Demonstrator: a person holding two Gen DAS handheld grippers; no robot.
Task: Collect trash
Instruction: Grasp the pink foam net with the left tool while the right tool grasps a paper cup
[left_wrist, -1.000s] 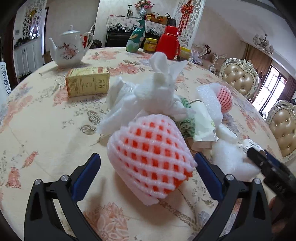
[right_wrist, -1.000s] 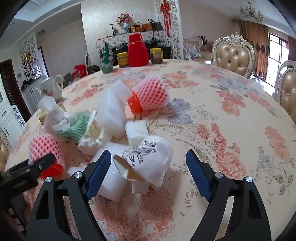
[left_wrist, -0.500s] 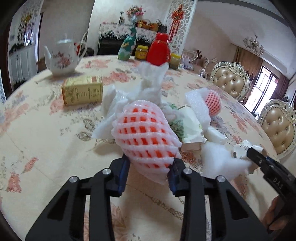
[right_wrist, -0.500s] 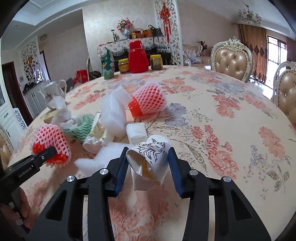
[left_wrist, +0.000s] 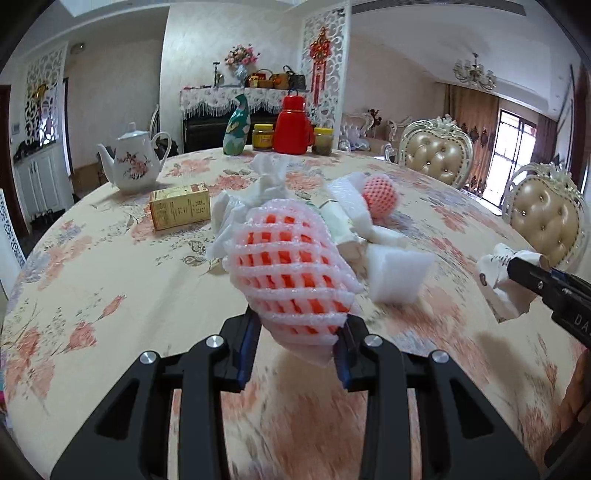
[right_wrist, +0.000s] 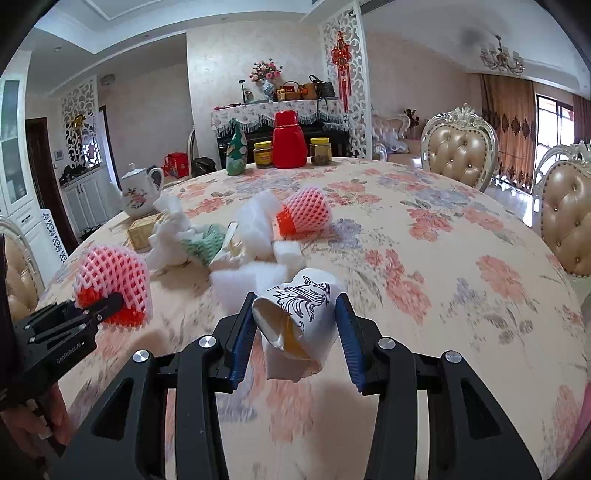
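Note:
My left gripper (left_wrist: 295, 350) is shut on a pink foam fruit net (left_wrist: 291, 273) with an orange inside and holds it above the table; it also shows in the right wrist view (right_wrist: 110, 284). My right gripper (right_wrist: 295, 339) is shut on a crushed white paper cup (right_wrist: 295, 317) with a dark print, lifted off the table; the cup shows at the right of the left wrist view (left_wrist: 502, 277). A trash pile stays on the table: a second pink net (right_wrist: 304, 214), white foam pieces (right_wrist: 247, 284), a green net (right_wrist: 205, 243) and crumpled white wrap (right_wrist: 168, 240).
A round table with a floral cloth (right_wrist: 443, 258) holds a teapot (left_wrist: 133, 166), a yellow box (left_wrist: 181, 210), a red thermos (left_wrist: 293, 125), jars and a green bottle at the far side. Padded chairs (right_wrist: 458, 151) stand at the right.
Both grippers closed from open, the left on the pink net, the right on the paper cup. Both have lifted their items up and back from the pile.

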